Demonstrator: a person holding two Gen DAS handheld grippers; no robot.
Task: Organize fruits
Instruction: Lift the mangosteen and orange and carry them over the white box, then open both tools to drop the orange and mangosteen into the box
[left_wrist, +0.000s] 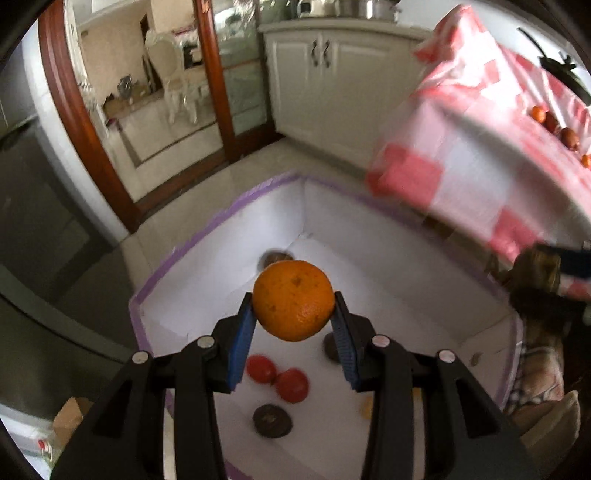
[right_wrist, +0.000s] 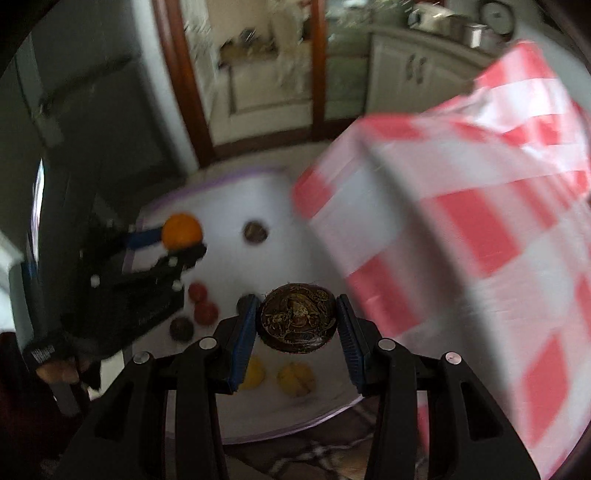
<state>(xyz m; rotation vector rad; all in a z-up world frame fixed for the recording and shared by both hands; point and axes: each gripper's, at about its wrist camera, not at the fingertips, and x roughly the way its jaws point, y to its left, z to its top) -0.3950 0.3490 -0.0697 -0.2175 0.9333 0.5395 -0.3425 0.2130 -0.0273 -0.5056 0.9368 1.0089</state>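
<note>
My left gripper (left_wrist: 293, 308) is shut on an orange (left_wrist: 293, 295), its blue pads pressing on both sides, above a white box (left_wrist: 369, 236) with a purple rim. In the right wrist view, my right gripper (right_wrist: 297, 317) is shut on a dark brown round fruit (right_wrist: 297, 323) over the same box (right_wrist: 229, 192). That view also shows the left gripper (right_wrist: 173, 242) with the orange (right_wrist: 182, 230) at the left. Inside the box lie two red fruits (left_wrist: 275, 376), dark brown fruits (left_wrist: 272, 420) and yellow fruits (right_wrist: 295, 378).
A table with a red-and-white checked cloth (left_wrist: 461, 147) overhangs the box on the right, and several small orange fruits (left_wrist: 554, 125) lie on it. White cabinets (left_wrist: 325, 74) and a wooden door frame (left_wrist: 74, 110) stand beyond the tiled floor.
</note>
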